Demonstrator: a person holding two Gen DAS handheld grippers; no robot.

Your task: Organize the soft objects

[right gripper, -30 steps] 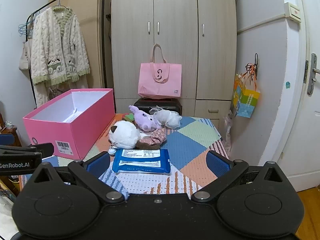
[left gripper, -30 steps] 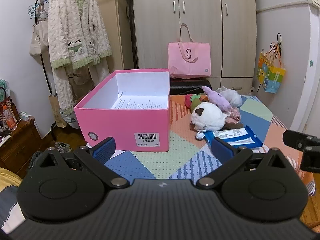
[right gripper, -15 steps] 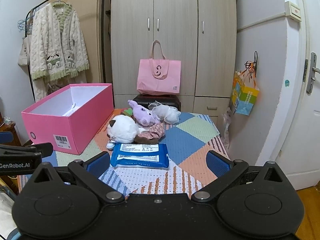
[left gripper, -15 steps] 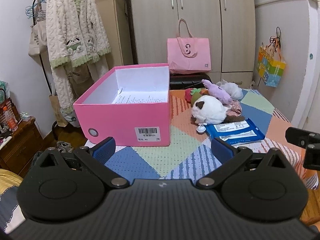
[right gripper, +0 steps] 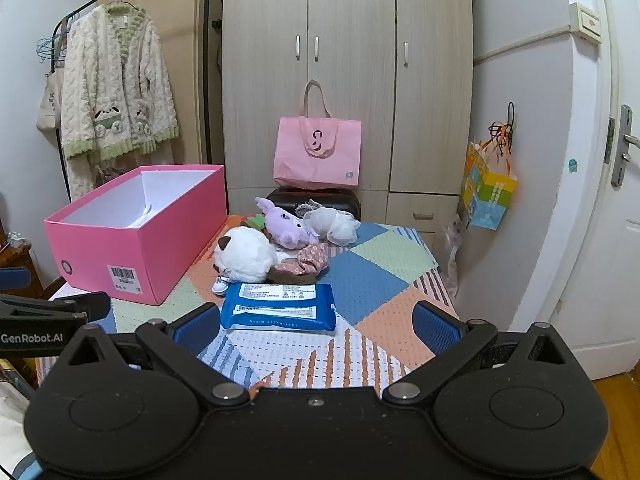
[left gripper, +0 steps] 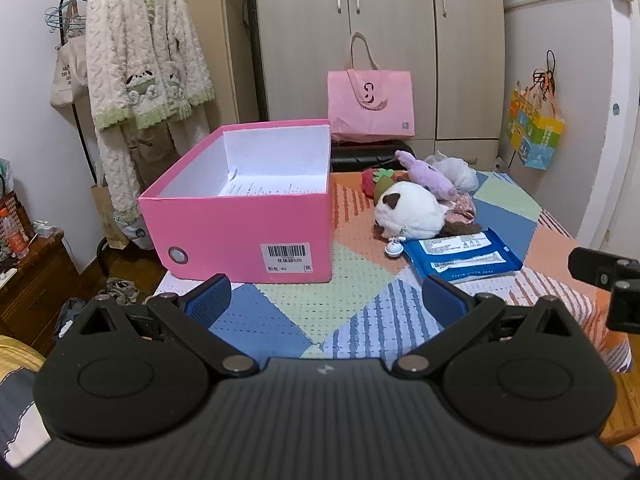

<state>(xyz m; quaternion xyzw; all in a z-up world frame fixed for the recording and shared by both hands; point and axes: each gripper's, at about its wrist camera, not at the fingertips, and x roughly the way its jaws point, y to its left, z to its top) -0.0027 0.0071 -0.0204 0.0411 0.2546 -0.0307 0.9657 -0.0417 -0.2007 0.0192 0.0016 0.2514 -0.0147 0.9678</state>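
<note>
Both tongs hang spread wide above the near edge of the table, grasping nothing.

From the left wrist camera, the left gripper (left gripper: 326,300) shows its two blue-padded fingers (left gripper: 210,296) far apart over the patchwork tablecloth (left gripper: 280,320). Just ahead stands the pink box (left gripper: 248,232), lidless, white inside, with a printed paper sheet lying on its floor and a barcode label on its near wall. To the right of the box the soft things sit in a heap: a white plush (left gripper: 408,210) with a brown ear nearest, a purple plush (left gripper: 428,174) behind it, a red strawberry plush (left gripper: 374,182) toward the box, a white mesh bundle (left gripper: 454,170) at the far side, and a floral cloth piece (left gripper: 462,208) tucked beside the white plush. A blue wipes pack (left gripper: 460,256) lies flat in front of the heap. Part of the other tool pokes in at the right edge.

From the right wrist camera, the right gripper (right gripper: 316,326) is likewise splayed, its fingers (right gripper: 434,326) bracketing the blue wipes pack (right gripper: 280,306) without touching it. The white plush (right gripper: 244,254) lies just beyond the pack, touching the floral cloth piece (right gripper: 310,260); the purple plush (right gripper: 286,226) and white mesh bundle (right gripper: 334,224) lie behind. The pink box (right gripper: 136,232) stands to the left, apart from the heap. A pink tote bag (right gripper: 318,152) stands against the wardrobe (right gripper: 348,60) beyond the table.
</note>
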